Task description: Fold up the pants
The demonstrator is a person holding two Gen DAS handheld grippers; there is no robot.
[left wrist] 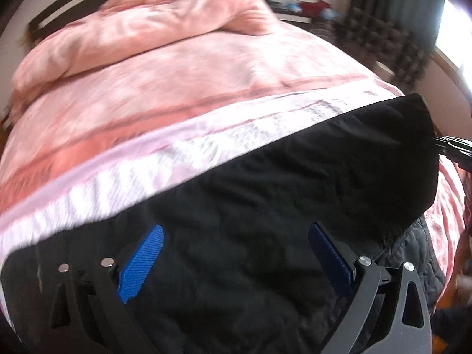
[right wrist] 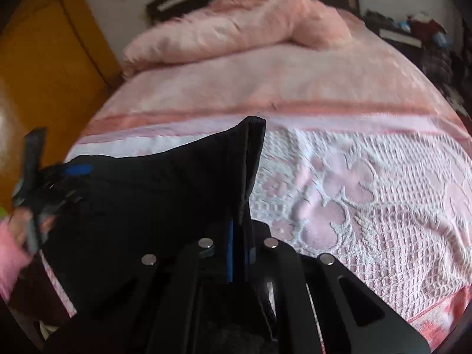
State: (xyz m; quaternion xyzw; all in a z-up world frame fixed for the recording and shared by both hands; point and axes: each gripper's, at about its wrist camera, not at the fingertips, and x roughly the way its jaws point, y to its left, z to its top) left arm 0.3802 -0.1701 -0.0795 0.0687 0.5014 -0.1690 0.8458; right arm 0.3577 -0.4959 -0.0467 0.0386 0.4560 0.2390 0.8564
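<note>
— Two grippers were on the black quilted fabric pants (left wrist: 280, 206), which lay across the near edge of the pink-and-white flowered bedspread (right wrist: 368, 183). How far along was the fold?

— Early, I'd judge. The right gripper (right wrist: 239, 253) had its blue pads clamped on a hemmed edge of the cloth, which stood up in a peak. The left gripper (left wrist: 236, 253) hung over the pants with jaws wide apart, gripping nothing.

— What was left?

— Nearly everything: no neat, finished fold showed yet.
</note>
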